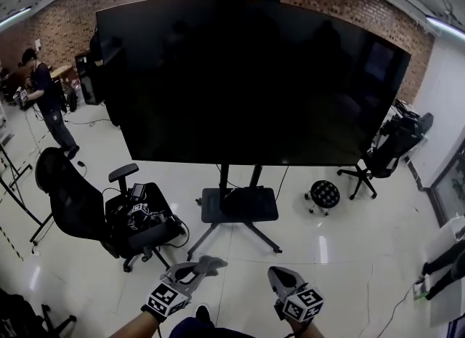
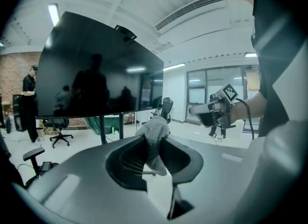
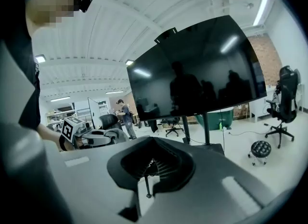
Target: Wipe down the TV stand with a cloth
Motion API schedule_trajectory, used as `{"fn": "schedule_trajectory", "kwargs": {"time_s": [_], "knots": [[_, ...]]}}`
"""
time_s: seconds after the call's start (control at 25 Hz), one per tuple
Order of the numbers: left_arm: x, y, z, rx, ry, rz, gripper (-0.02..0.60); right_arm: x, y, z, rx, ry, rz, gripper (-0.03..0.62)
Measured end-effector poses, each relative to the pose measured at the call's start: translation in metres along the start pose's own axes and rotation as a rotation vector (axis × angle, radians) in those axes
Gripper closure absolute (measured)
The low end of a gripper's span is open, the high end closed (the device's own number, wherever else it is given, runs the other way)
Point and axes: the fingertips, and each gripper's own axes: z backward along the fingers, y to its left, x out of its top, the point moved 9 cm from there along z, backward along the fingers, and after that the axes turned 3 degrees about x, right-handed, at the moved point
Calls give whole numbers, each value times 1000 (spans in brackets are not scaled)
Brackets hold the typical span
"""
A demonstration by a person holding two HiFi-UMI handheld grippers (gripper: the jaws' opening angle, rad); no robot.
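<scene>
The TV stand (image 1: 240, 206) is a black wheeled frame with a low shelf, and it carries a big dark screen (image 1: 247, 75) in the middle of the room. It stands some way ahead of both grippers. My left gripper (image 1: 196, 272) is held low in the head view and is shut on a grey fluffy cloth (image 1: 208, 263). In the left gripper view the cloth (image 2: 154, 138) is pinched between the jaws and hangs down. My right gripper (image 1: 285, 280) is beside the left one, shut, with nothing between its fingertips (image 3: 151, 164). The stand's posts (image 3: 206, 127) show below the screen.
A black office chair (image 1: 80, 209) loaded with gear stands left of the stand. A small round stool (image 1: 325, 194) and another chair (image 1: 383, 156) are to its right. A person (image 1: 45, 100) works at the far left. A cable runs on the glossy floor under the stand.
</scene>
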Motion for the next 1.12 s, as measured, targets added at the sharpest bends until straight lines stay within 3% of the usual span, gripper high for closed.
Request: {"fn": "schedule_trajectory", "kwargs": {"time_s": [0.2,0.4,0.72,1.12], "knots": [[-5,-68,17,35,-35,51,497,-13,18,54,86,12,67,591],[-4,-119,38,49,-59,50,495,-30,31,100,110,41,74,591],[6,-146,73,41,-87,32,495,-29,63,132,131,10,82,591],[6,-138,122,41,-136,26,495,-20,115,127,135,-52,112,591]]}}
